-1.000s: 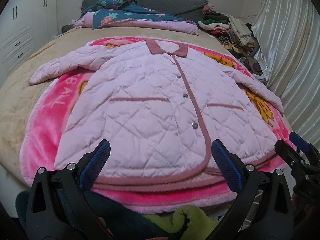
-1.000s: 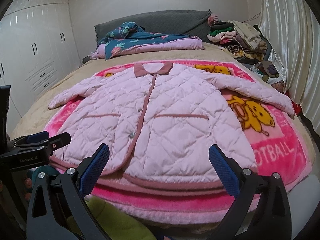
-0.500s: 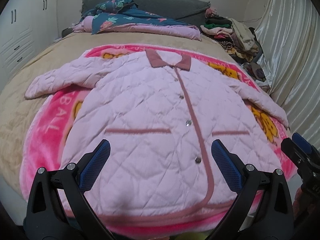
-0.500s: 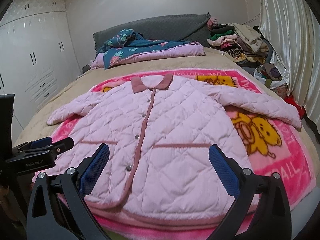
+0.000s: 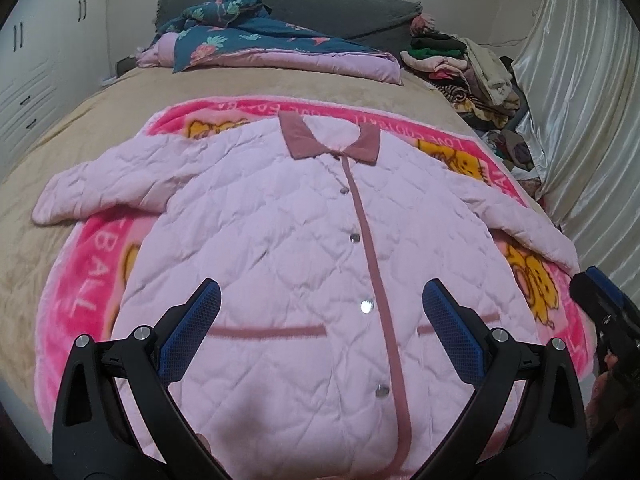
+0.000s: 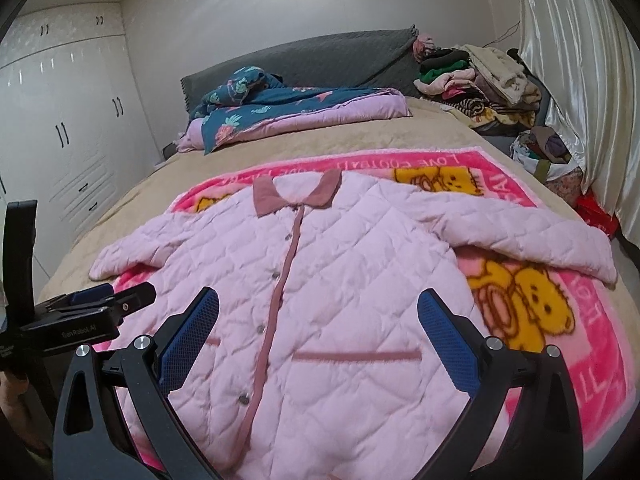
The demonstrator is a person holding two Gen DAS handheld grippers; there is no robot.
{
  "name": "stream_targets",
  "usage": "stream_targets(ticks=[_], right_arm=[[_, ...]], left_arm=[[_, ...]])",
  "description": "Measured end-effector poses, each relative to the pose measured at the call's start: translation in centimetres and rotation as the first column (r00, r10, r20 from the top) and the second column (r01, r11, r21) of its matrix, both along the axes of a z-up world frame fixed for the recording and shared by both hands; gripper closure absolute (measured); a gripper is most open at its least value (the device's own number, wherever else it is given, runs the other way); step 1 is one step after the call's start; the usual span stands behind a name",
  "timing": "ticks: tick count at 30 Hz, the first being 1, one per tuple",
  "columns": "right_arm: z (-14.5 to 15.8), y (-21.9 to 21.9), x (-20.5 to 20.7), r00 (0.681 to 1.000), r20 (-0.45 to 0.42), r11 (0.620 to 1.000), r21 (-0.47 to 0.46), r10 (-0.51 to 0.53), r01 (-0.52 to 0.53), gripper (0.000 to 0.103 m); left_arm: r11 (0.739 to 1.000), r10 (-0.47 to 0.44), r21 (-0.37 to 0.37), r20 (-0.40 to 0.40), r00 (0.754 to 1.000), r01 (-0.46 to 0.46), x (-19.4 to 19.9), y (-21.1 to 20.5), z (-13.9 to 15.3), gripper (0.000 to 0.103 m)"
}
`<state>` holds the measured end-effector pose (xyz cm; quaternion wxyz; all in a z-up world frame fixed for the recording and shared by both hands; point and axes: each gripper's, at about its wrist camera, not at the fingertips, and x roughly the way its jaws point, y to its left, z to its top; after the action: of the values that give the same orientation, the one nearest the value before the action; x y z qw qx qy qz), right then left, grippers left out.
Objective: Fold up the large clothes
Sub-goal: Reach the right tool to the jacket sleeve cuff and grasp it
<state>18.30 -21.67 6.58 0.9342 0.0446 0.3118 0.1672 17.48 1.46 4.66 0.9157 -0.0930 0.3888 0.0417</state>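
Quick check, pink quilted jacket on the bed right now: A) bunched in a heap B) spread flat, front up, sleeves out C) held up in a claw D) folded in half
B: the pink quilted jacket lies flat on the pink cartoon blanket, buttons and collar up, sleeves out; both claws are open and empty.

Both grippers moved forward over the bed: left gripper [image 5: 320, 308] and right gripper [image 6: 318, 312], jaws wide apart, now hang above the pink quilted jacket [image 5: 300, 248]; its hem and the green cloth dropped out of view.
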Motion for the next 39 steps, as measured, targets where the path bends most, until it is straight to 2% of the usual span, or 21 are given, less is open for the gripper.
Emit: stream_targets(ticks=[9,11,14,19,23,30,33,35,39], right_arm=[[-0.1,-3.2,6.2,0.994,-0.047,0.995,0.012,-0.103,0.103,0.004],[-0.3,-4.3,7.6,0.988,-0.058,0.99,0.006,-0.14,0.14,0.004],[-0.6,-5.7,9.5,0.98,-0.069,0.982,-0.001,-0.187,0.187,0.004],[-1.7,-8.5,12.2,0.962,-0.097,0.966,-0.002,-0.256,0.257,0.004],[-3.3,-11.3,14.5,0.939,-0.138,0.948,0.002,-0.315,0.318,0.004],[-8.2,-17.8,17.8,0.853,-0.242,0.882,-0.02,-0.462,0.471,0.004],[-10.4,-20.9,18.9,0.811,-0.309,0.851,0.011,-0.496,0.524,0.004],[-12.0,-23.3,19.4,0.764,-0.36,0.811,0.032,-0.536,0.584,0.004],[-14.0,-27.1,20.0,0.713,-0.397,0.752,0.078,-0.578,0.654,0.004]], left_arm=[[0.998,-0.06,-0.039,-0.023,0.998,0.059,5.7,-1.5,0.0,0.008],[0.994,-0.096,-0.056,-0.028,0.995,0.094,7.0,-1.9,-0.1,0.008],[0.993,-0.098,-0.078,-0.046,0.994,0.094,8.9,-2.2,-0.5,0.008],[0.996,-0.081,-0.036,-0.061,0.995,0.079,11.6,-3.1,-1.4,0.008],[0.996,-0.083,-0.048,-0.083,0.993,0.079,13.3,-3.5,-2.4,0.008],[0.992,-0.11,-0.07,-0.093,0.99,0.104,15.7,-4.6,-4.2,0.008],[0.991,-0.109,-0.084,-0.112,0.988,0.1,16.7,-4.8,-5.3,0.008],[0.992,-0.1,-0.085,-0.118,0.988,0.09,17.2,-4.9,-5.8,0.008],[0.994,-0.097,-0.069,-0.13,0.987,0.089,18.1,-5.2,-6.7,0.008]])
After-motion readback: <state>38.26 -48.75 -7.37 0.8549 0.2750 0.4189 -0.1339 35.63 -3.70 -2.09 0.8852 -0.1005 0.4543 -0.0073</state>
